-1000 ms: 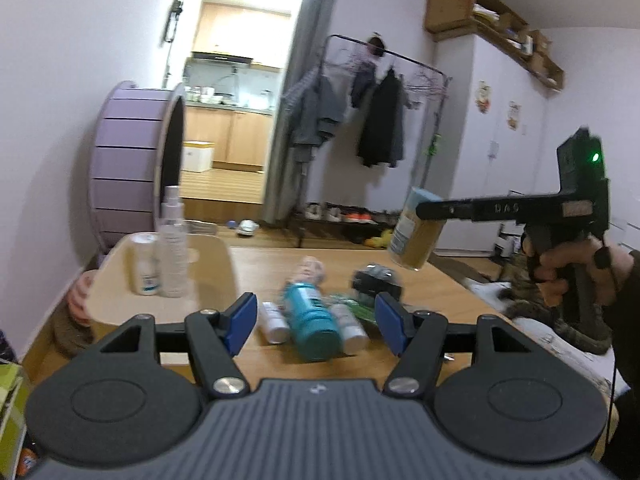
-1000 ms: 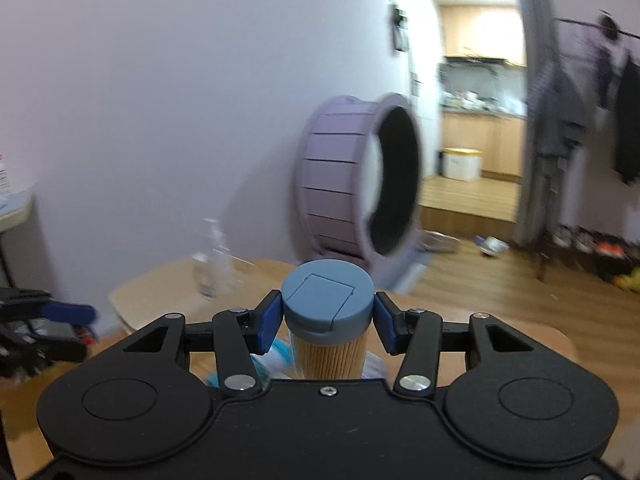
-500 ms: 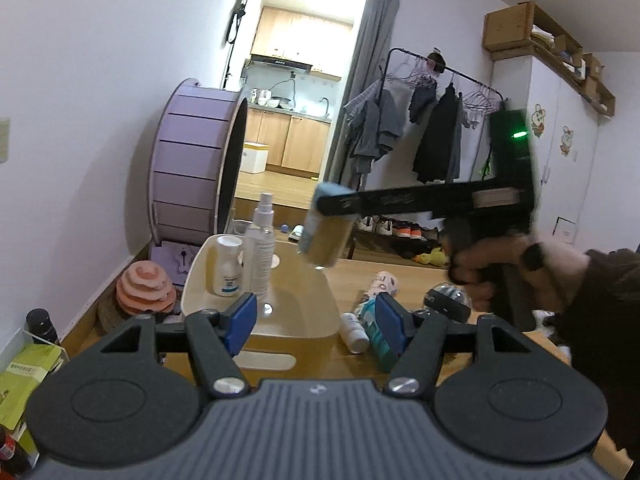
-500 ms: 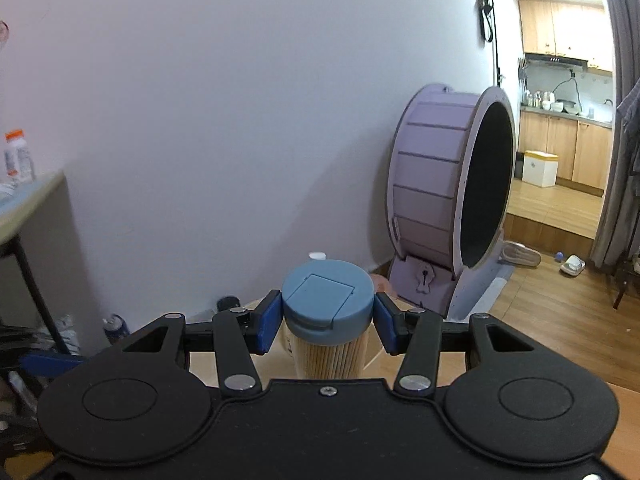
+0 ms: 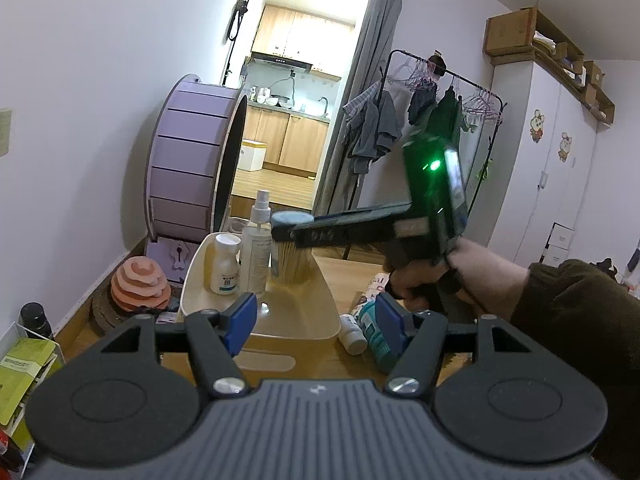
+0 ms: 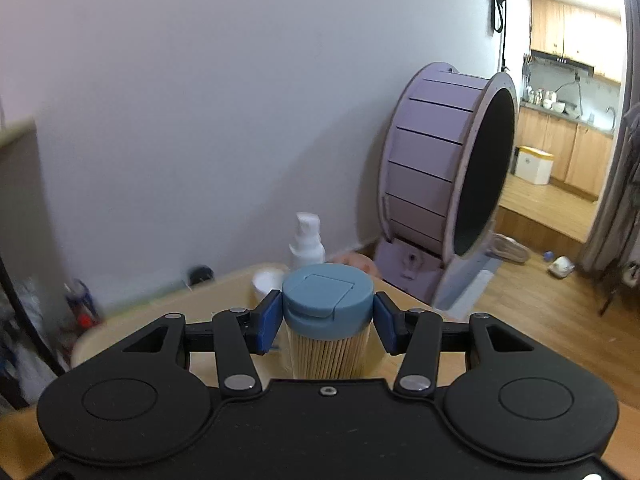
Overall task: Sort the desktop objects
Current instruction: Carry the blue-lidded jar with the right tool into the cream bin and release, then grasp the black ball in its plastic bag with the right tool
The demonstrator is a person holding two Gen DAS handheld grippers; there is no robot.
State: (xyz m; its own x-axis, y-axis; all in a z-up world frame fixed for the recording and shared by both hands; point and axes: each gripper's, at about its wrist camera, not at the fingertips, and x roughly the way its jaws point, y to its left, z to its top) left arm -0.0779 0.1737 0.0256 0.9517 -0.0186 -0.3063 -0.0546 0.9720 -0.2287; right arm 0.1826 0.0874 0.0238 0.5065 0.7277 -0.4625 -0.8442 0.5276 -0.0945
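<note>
Where table lay before, toothpick jar (image 6: 327,320) (gripped) overhangs tray (image 5: 320,292).

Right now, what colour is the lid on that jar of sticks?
Dusty blue lid, clearest in the right wrist view.

Two bottles (image 5: 245,258) in tray (image 5: 316,322) on table (image 5: 344,266), more bottles (image 5: 368,330) right of tray

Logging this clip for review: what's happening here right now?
A person is sorting desk items. The right gripper grips a toothpick jar by its blue lid and holds it over the beige bin, beside a spray bottle and white bottle standing inside. The left gripper is open and empty.
</note>
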